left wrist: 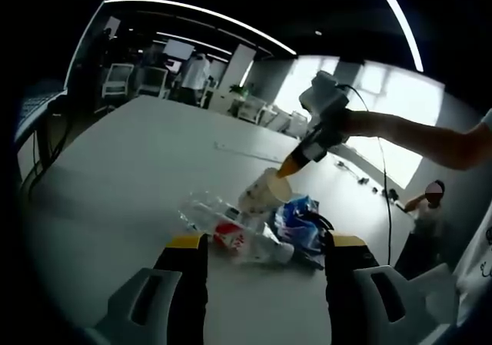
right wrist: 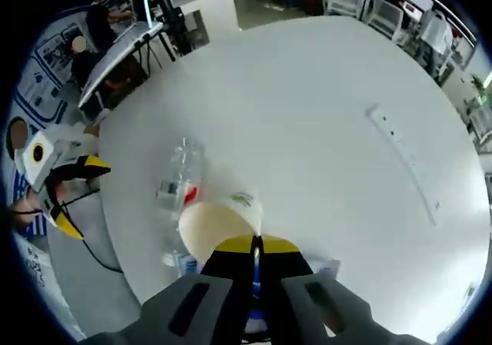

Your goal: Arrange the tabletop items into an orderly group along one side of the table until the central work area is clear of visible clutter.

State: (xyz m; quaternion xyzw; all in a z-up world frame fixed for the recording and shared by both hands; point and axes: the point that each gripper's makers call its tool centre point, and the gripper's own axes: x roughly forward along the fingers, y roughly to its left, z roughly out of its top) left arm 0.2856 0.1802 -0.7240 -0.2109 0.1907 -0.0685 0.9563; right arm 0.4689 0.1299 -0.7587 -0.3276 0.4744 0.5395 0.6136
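Observation:
A cream paper cup (left wrist: 264,192) is tilted over a small pile on the white table (left wrist: 131,176). My right gripper (left wrist: 290,167) reaches in from the right on a person's arm and is shut on the cup's rim. A clear plastic bottle with a red label (left wrist: 231,232) lies on its side beside a blue packet (left wrist: 298,223). My left gripper (left wrist: 267,241) is open just in front of the pile, holding nothing. In the right gripper view, the right gripper (right wrist: 255,243) pinches the cup (right wrist: 217,226), the bottle (right wrist: 178,180) lies beyond it, and the left gripper (right wrist: 77,195) hangs off the table edge.
A long slim strip (right wrist: 403,160) lies flat on the far part of the table (right wrist: 307,99). Office chairs (left wrist: 115,80) and a standing person (left wrist: 194,74) are beyond the far edge. A desk with seated people (right wrist: 115,53) is off the other side.

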